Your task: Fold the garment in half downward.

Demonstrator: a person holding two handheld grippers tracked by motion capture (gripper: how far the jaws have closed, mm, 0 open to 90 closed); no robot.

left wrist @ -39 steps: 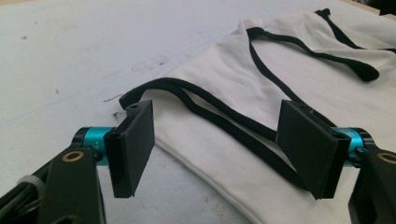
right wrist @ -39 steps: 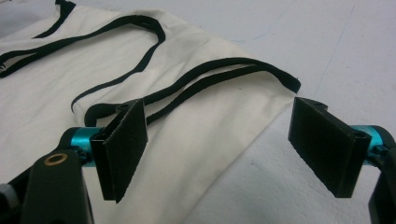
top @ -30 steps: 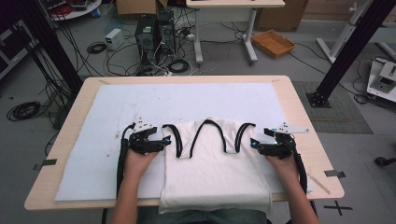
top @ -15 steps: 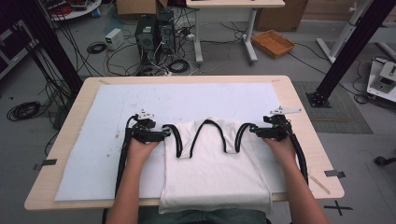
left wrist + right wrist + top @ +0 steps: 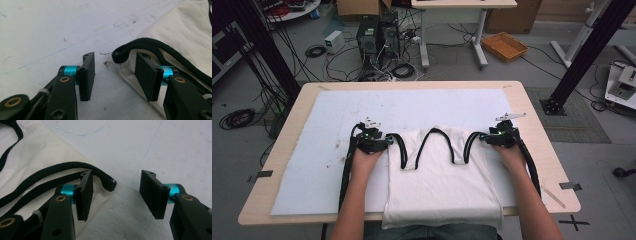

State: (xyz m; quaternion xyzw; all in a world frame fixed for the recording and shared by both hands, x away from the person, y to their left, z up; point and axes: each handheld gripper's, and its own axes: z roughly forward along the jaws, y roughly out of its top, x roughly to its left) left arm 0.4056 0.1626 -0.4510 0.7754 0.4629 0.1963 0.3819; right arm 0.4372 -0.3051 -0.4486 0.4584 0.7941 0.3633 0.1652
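A white sheet covers most of the wooden surface, marked with small dark specks and faint blue lines. Beyond the far edge, on the grey floor, two dark computer towers stand among tangled cables, with a small white box just beside them. A white desk frame stands behind, near an orange tray. A black post rises at the right.
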